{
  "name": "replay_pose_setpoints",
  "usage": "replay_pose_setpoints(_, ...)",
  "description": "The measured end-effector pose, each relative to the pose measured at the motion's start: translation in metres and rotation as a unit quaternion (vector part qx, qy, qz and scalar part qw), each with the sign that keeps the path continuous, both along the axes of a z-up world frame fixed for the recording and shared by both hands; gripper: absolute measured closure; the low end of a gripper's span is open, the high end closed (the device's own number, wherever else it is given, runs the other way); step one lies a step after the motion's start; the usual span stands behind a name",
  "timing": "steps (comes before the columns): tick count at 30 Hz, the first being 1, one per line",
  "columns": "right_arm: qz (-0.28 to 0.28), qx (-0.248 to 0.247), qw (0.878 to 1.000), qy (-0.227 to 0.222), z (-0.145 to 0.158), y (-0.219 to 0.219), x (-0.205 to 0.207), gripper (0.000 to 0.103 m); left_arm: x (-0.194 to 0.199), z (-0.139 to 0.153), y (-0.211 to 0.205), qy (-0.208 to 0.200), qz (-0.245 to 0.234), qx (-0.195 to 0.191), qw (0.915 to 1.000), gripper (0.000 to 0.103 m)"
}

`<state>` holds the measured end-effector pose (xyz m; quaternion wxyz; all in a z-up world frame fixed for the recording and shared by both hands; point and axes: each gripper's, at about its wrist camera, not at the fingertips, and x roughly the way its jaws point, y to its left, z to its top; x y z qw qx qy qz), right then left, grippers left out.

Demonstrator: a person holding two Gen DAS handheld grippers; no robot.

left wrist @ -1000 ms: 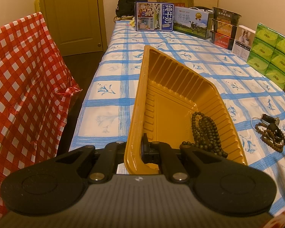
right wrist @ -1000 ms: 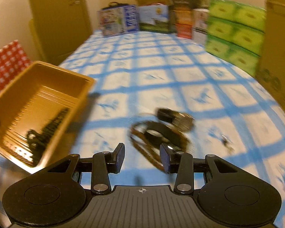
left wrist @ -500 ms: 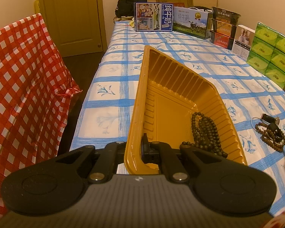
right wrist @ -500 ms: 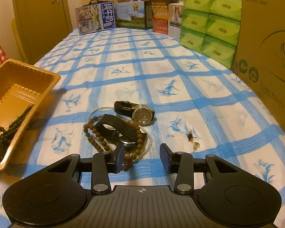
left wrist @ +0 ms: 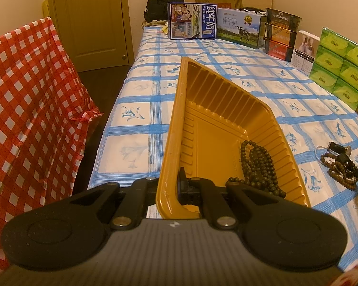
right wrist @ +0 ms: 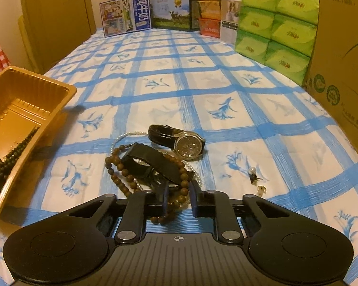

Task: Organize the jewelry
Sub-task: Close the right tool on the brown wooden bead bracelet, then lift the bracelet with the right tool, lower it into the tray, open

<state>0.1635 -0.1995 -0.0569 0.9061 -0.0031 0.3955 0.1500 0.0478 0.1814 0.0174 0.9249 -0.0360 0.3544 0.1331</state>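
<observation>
My left gripper (left wrist: 179,186) is shut on the near rim of the yellow plastic tray (left wrist: 214,124), which holds a dark bead necklace (left wrist: 257,164). In the right wrist view a jewelry pile lies on the blue-checked cloth: a brown bead bracelet (right wrist: 121,174), a black-strapped watch (right wrist: 152,159), a silver-faced watch (right wrist: 187,144) and a pearl strand (right wrist: 128,134). My right gripper (right wrist: 179,196) is low over the pile's near edge. Its jaws are closing with the bracelet's beads between them, and the pads do not visibly press on them. Small earrings (right wrist: 253,174) lie to the right.
The tray (right wrist: 23,109) sits left of the pile. Milk cartons and boxes (right wrist: 169,14) line the far end. Green tissue packs (right wrist: 274,23) and a big cardboard box (right wrist: 341,66) stand along the right. A red checked cloth (left wrist: 31,109) hangs left of the table edge.
My right gripper has moved forward and down onto the pile, and its jaws have narrowed around the brown beads. The left gripper and the tray have not moved.
</observation>
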Motion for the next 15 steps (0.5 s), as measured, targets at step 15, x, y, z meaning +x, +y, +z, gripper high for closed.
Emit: replay_pose_setpoints(15,0.020,0.004,0.998,-0.054,0.054,0.011,-0.012,0.097,0.001,0.001,-0.001,0.002,-0.001,0.000,1.0000,0.098)
